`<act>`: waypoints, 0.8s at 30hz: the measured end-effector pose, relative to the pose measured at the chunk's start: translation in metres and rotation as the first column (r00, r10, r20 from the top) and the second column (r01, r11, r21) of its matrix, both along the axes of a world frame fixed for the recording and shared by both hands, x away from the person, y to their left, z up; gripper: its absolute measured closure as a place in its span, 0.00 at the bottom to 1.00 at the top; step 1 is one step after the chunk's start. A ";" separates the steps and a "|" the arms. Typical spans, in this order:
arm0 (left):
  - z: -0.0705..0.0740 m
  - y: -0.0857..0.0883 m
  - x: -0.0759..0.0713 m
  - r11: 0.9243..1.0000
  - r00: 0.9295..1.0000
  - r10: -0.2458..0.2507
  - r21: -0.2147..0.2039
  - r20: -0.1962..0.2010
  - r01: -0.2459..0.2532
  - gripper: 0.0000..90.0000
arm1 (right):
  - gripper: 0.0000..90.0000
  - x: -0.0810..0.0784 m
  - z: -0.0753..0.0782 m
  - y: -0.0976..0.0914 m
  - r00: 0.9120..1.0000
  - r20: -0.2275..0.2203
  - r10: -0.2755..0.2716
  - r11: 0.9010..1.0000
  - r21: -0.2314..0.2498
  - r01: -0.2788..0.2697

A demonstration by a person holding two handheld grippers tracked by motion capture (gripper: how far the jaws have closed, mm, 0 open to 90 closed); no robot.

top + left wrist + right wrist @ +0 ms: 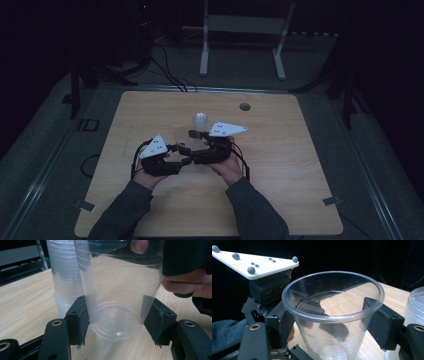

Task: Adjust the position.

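While my left tool [116, 322] stays out of it, clamped low on the clear cup [117, 297] just above the desk [22, 307], my right tool [332, 322] straddles that cup under its rim, jaws apart and, as far as I can tell, not gripping; I'd judge a gentle squeeze best, lifting straight, clear of the cup stack [63, 277] just beside it
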State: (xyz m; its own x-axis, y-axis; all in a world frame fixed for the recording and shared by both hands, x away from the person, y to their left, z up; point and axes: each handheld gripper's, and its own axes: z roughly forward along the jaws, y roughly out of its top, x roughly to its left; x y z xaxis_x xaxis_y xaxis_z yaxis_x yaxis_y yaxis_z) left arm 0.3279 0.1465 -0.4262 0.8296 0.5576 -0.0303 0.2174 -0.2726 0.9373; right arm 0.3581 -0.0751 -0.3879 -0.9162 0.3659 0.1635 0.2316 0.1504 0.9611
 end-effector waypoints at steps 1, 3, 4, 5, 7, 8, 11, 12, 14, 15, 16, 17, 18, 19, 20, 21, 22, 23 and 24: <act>0.000 0.000 0.000 1.000 1.000 0.000 -0.004 0.001 0.000 0.45 | 0.30 0.000 0.000 0.000 1.000 -0.001 -0.004 1.000 0.005 0.004; 0.000 0.000 0.000 1.000 1.000 -0.001 -0.010 0.000 0.001 0.45 | 0.30 0.000 0.000 0.000 1.000 0.000 -0.008 1.000 0.011 0.008; 0.000 0.000 0.000 1.000 1.000 -0.002 -0.014 -0.001 0.002 0.45 | 0.30 0.000 0.000 0.000 1.000 0.002 -0.010 1.000 0.013 0.010; 0.000 0.000 0.000 1.000 1.000 -0.002 -0.015 0.000 0.002 0.45 | 0.30 0.000 0.000 0.000 1.000 0.003 -0.009 1.000 0.015 0.009; 0.000 0.001 0.000 1.000 1.000 -0.004 -0.018 0.001 0.004 0.45 | 0.30 0.000 0.001 0.000 1.000 0.006 -0.011 1.000 0.017 0.011; 0.000 0.001 0.000 1.000 1.000 -0.003 -0.019 0.002 0.003 0.45 | 0.30 0.000 0.001 0.000 1.000 0.005 -0.011 1.000 0.019 0.011; 0.000 0.001 0.000 1.000 1.000 -0.005 -0.024 0.002 0.005 0.45 | 0.30 0.000 0.001 0.000 1.000 0.007 -0.011 1.000 0.021 0.011; 0.000 0.001 0.000 1.000 1.000 -0.006 -0.025 0.003 0.006 0.45 | 0.30 0.000 0.001 0.000 1.000 0.007 -0.011 1.000 0.022 0.011; 0.000 0.001 0.000 1.000 1.000 -0.006 -0.027 0.003 0.006 0.45 | 0.30 0.000 0.001 0.000 1.000 0.008 -0.009 1.000 0.023 0.009; -0.001 0.001 0.000 1.000 1.000 -0.006 -0.028 0.004 0.006 0.45 | 0.30 0.000 0.001 0.000 1.000 0.009 -0.009 1.000 0.023 0.009; -0.001 0.001 0.000 1.000 1.000 -0.006 -0.027 0.004 0.006 0.45 | 0.30 0.000 0.001 0.000 1.000 0.010 -0.010 1.000 0.023 0.010; -0.001 0.001 0.000 1.000 1.000 -0.005 -0.027 0.004 0.006 0.45 | 0.30 0.000 0.001 0.000 1.000 0.012 -0.009 1.000 0.024 0.009; -0.001 0.001 0.000 1.000 1.000 -0.006 -0.026 0.004 0.006 0.45 | 0.30 0.000 0.001 0.000 1.000 0.015 -0.010 1.000 0.021 0.010; -0.001 0.001 0.000 1.000 1.000 -0.006 -0.027 0.004 0.006 0.45 | 0.30 -0.001 0.002 0.000 1.000 0.017 -0.011 1.000 0.021 0.011; 0.000 0.001 0.000 1.000 1.000 -0.006 -0.026 0.004 0.007 0.45 | 0.30 -0.001 0.002 0.000 1.000 0.019 -0.012 1.000 0.021 0.012; 0.000 0.001 0.000 1.000 1.000 -0.007 -0.025 0.004 0.007 0.45 | 0.30 -0.001 0.002 0.000 1.000 0.020 -0.012 1.000 0.018 0.011; -0.001 0.001 0.000 1.000 1.000 -0.007 -0.023 0.005 0.007 0.45 | 0.31 -0.001 0.002 0.000 1.000 0.021 -0.012 1.000 0.016 0.011; -0.001 0.001 0.000 1.000 1.000 -0.008 -0.022 0.005 0.008 0.45 | 0.31 -0.001 0.002 0.000 1.000 0.023 -0.010 1.000 0.014 0.010; -0.001 0.000 0.000 1.000 1.000 -0.009 -0.020 0.005 0.009 0.45 | 0.31 -0.002 0.002 0.000 1.000 0.025 -0.011 1.000 0.011 0.010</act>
